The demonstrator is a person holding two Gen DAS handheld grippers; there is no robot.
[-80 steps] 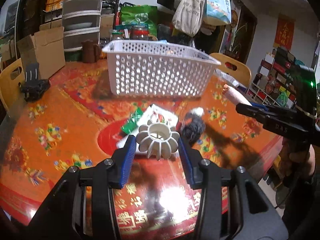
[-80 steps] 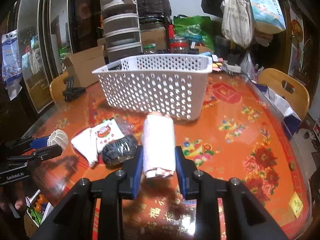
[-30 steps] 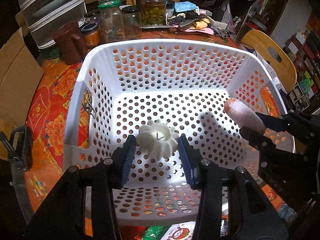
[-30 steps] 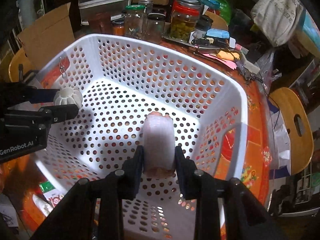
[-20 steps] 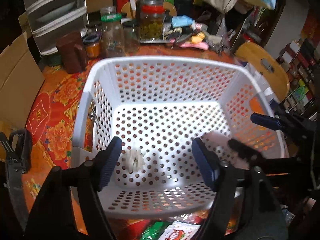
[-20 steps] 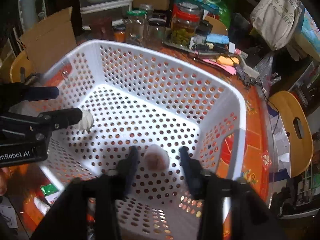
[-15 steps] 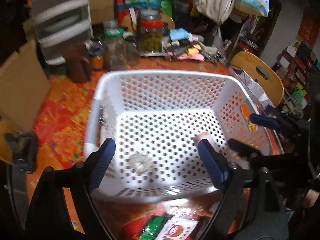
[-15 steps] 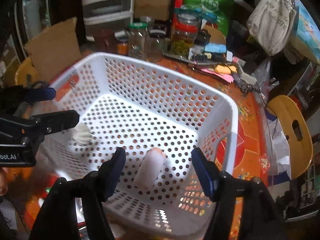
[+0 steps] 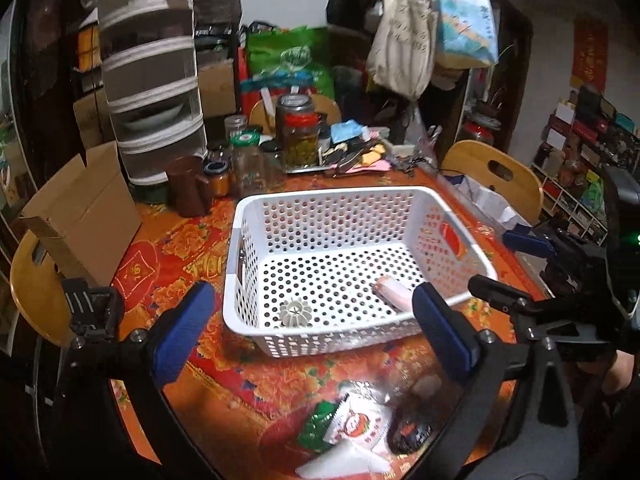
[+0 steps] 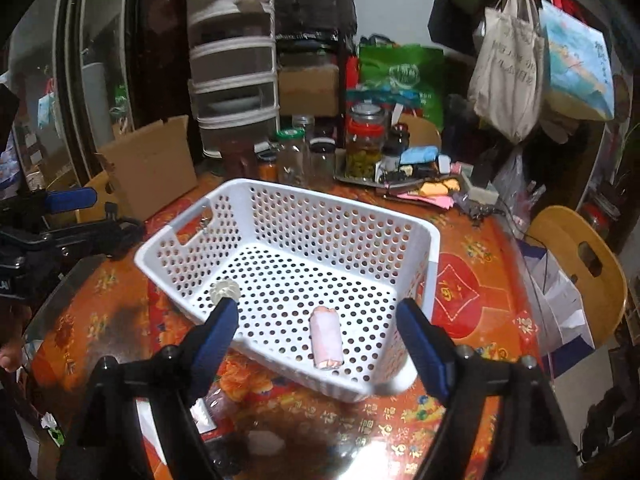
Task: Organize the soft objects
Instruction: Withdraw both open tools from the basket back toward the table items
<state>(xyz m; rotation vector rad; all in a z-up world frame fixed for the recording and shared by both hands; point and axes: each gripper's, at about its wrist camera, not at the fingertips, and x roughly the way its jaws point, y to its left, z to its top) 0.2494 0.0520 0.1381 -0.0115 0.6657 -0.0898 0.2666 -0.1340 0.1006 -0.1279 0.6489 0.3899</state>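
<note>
A white perforated basket [image 9: 240, 264] stands on the bench [image 9: 176, 264], which is covered with an orange flowered cloth, and serves as the landmark here. Far to its left a cardboard box [image 9: 84, 220] rests at the bench edge. Just behind the basket's left corner stand a brown jug [image 9: 190, 192] and a cluster of glass jars [image 9: 248, 160].

The left tongs [image 9: 308, 334] hover in front of the basket, released; their jaws have just been opening and nothing sits between the blue pads [image 9: 180, 334]. Inside the basket, at its near left corner, lies the white ribbed ball [image 9: 295, 312], apart from the tongs. Toward the basket's near right side lies the pink roll [image 10: 326, 338], resting flat on the perforated floor.

The right tongs [image 10: 320, 340] also hang in front of the basket, spread apart; their jaws have just been opening too, and though the roll appears between them in the right wrist view, it lies well below in the basket, untouched.

On the bench in front of the basket lie a printed snack packet [image 9: 356, 426] and, just to its right, a dark fuzzy bundle [image 9: 412, 428]. To the basket's right stands a yellow wooden chair [image 9: 492, 176].
</note>
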